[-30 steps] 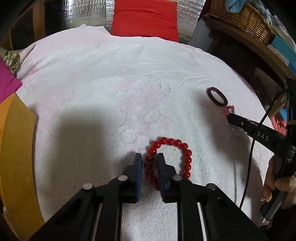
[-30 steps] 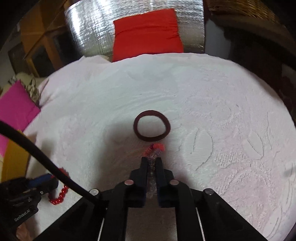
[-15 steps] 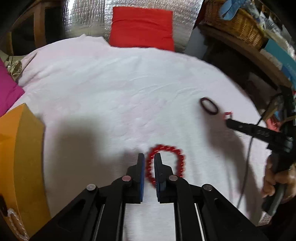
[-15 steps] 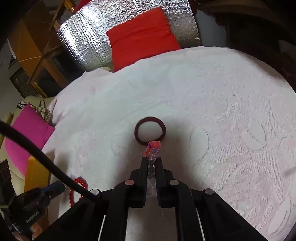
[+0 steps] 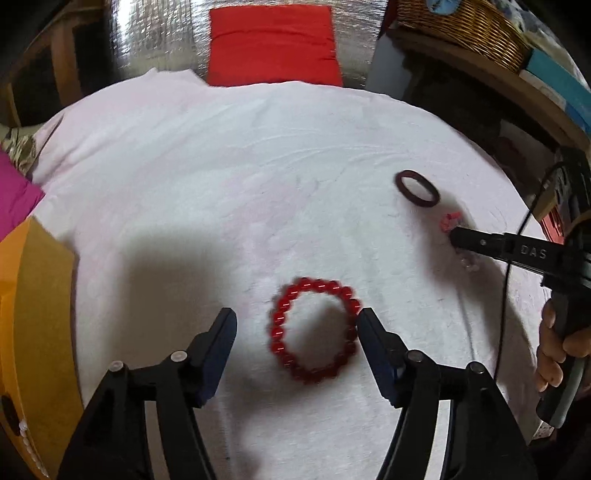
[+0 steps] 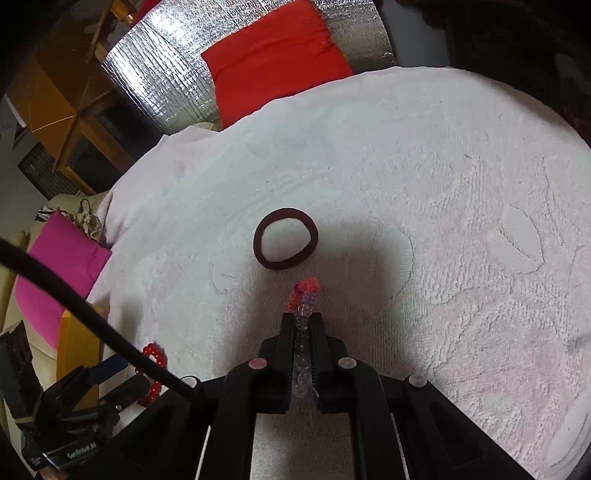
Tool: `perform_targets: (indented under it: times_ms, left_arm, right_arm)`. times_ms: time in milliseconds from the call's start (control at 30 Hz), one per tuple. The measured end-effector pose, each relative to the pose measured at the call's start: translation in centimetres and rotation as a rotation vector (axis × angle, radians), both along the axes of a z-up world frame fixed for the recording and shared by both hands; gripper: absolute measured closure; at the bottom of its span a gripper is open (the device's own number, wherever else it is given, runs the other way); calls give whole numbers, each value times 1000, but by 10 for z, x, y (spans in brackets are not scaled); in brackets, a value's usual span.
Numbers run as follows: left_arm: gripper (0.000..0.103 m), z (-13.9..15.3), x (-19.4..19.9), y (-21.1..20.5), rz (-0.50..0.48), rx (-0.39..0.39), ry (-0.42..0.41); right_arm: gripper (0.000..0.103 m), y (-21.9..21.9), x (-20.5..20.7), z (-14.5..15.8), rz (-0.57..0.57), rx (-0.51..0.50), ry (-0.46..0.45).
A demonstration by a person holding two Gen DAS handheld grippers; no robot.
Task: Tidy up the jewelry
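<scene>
A red bead bracelet [image 5: 314,330] lies flat on the white towel [image 5: 221,177], between the wide-open fingers of my left gripper [image 5: 297,323]; it also shows in the right wrist view [image 6: 153,373]. My right gripper [image 6: 303,325] is shut on a clear, purple and pink bead bracelet [image 6: 304,299] and holds it just above the towel. A dark brown hair band [image 6: 286,238] lies just beyond it, also seen in the left wrist view [image 5: 417,186].
An orange box [image 5: 33,314] with a pearl strand at its edge stands at the left. A red cushion [image 5: 273,44] and silver foil are at the back. A wicker basket [image 5: 465,29] sits on a shelf at the right.
My left gripper has opened and let go of the red bracelet, which now lies on the towel. My right gripper has lifted slightly, still holding its beads.
</scene>
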State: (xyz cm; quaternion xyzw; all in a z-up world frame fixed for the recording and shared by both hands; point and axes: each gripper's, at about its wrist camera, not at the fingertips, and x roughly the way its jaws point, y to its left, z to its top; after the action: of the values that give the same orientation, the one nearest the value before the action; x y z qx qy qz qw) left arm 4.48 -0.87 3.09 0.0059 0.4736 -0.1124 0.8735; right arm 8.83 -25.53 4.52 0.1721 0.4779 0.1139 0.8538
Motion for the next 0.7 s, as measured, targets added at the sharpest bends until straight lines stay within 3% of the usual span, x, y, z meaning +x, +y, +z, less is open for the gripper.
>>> perform_targets:
  times_ms: [133,267,433,600,633,700]
  left_arm:
    - [32,-10,3,-9,-8,48,27]
    - [33,-15,9,-5,18,19,25]
    - [82,-11,11,-1,28,-1,4]
    - [85,-4,10,7,46,-46,-6]
    - [95,-2,10,8,48,-49,-13]
    - [98,3,9,10,53,-68,-26]
  right_arm:
    - [94,0,-1,0,3,-2,-3]
    - [94,2,-2,1,8,-12,-9]
    - [94,7,-7,6,32,-38,-40]
    - [94,8,-9,15,46,1,-82]
    - [94,10,-10,18,52,12,-93]
    - [94,13,-12,21,60,18,-106]
